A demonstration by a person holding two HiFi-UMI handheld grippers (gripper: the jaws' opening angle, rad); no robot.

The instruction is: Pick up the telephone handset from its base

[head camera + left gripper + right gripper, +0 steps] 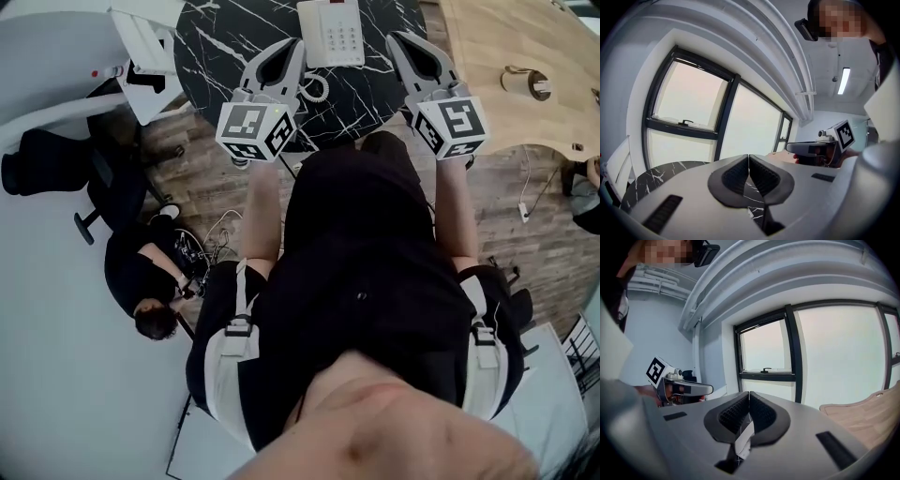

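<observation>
The telephone sits on the black marble table, ahead of me and cut off by the top edge of the head view. I see its keypad, but I cannot make out the handset apart from the base, so I judge it is still in its cradle. The phone's long side runs straight away from me, and its coiled cord hangs off the near left corner.

It lies between my two tools. My left gripper is the nearer, its tip just beside the phone's left edge. My right gripper stands a little off to the right. Both point forward, almost level. Each has its jaws pressed together with nothing held.

I see no box or tray on the table. A wooden table stands to the right.
</observation>
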